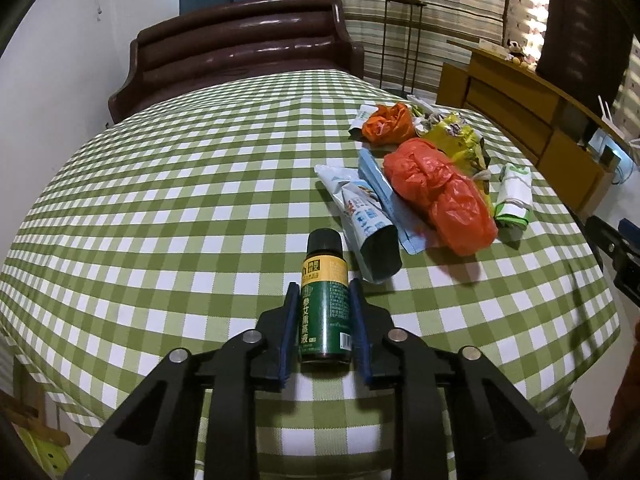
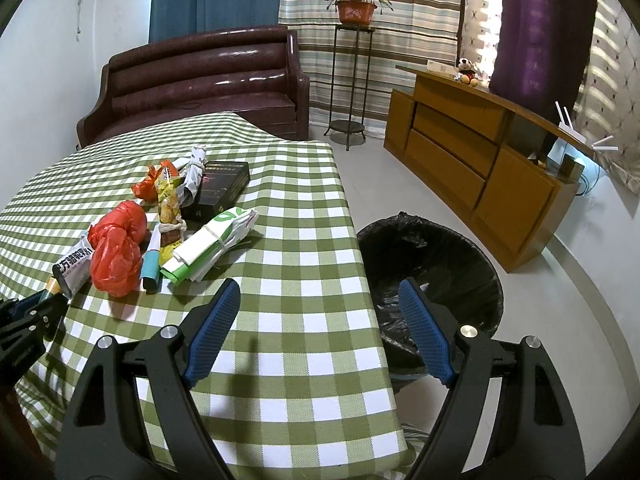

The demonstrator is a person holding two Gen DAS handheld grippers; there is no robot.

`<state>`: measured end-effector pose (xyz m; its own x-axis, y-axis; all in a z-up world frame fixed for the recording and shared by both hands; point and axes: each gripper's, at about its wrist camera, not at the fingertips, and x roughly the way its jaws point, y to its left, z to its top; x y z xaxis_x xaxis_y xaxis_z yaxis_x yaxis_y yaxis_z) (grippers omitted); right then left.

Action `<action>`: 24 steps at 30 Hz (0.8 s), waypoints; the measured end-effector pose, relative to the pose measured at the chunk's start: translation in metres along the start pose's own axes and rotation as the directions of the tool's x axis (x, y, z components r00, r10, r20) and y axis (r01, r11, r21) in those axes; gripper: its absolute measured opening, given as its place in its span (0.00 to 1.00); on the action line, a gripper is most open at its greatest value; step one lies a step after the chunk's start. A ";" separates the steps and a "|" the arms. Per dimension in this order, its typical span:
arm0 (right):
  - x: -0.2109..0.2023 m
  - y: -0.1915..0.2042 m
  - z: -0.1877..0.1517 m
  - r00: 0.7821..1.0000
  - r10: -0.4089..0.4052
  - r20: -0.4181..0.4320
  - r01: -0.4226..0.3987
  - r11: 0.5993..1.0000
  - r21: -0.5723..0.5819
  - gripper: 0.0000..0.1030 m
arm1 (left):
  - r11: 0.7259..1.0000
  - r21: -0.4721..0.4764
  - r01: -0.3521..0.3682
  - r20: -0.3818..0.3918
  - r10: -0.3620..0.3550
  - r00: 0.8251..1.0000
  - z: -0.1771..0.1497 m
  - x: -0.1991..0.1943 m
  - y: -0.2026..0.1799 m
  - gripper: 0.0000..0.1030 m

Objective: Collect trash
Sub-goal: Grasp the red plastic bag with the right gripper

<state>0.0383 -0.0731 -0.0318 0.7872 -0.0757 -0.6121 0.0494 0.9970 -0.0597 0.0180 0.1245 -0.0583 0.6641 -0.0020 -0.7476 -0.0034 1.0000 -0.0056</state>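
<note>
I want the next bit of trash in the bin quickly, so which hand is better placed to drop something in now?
Left, probably. The left gripper is already shut on the green bottle, so it only has to carry it to the trash bin. The right gripper is open and empty, though it hangs nearer the bin.

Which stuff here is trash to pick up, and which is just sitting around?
For the job:
green bottle in the left hand-held gripper
red plastic bags
white-green wrapper
yellow snack bag
bin with black liner

Just there:
black box
potted plant
sofa
wooden cabinet
</note>
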 end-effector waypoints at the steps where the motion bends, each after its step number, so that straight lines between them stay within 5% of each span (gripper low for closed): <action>1: 0.000 0.000 0.000 1.000 -0.001 0.000 0.001 1.000 -0.001 0.77 | 1.000 -0.009 -0.002 0.001 0.002 1.000 0.001 0.001 0.002 0.34; 6: 0.002 0.002 -0.001 1.000 0.000 0.001 0.000 1.000 -0.001 0.77 | 1.000 -0.017 0.005 0.005 -0.005 1.000 0.004 0.004 0.002 0.42; 10: 0.000 0.003 -0.001 1.000 0.000 0.005 0.000 1.000 -0.003 0.77 | 1.000 0.005 0.014 0.010 -0.014 1.000 0.005 0.003 0.003 0.24; 19: -0.007 0.020 0.009 0.999 0.031 0.024 -0.030 0.999 -0.030 0.77 | 1.000 0.000 0.001 0.032 -0.001 1.000 0.009 -0.004 0.014 0.24; 24: -0.006 0.042 0.018 0.996 0.080 0.025 -0.079 0.995 -0.056 0.63 | 0.999 -0.010 -0.047 0.058 0.047 0.997 0.016 -0.008 0.027 0.24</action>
<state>0.0469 -0.0300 -0.0164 0.8039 0.0048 -0.5948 -0.0472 0.9973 -0.0557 0.0245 0.1520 -0.0415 0.7056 0.0458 -0.7071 -0.0421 0.9989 0.0226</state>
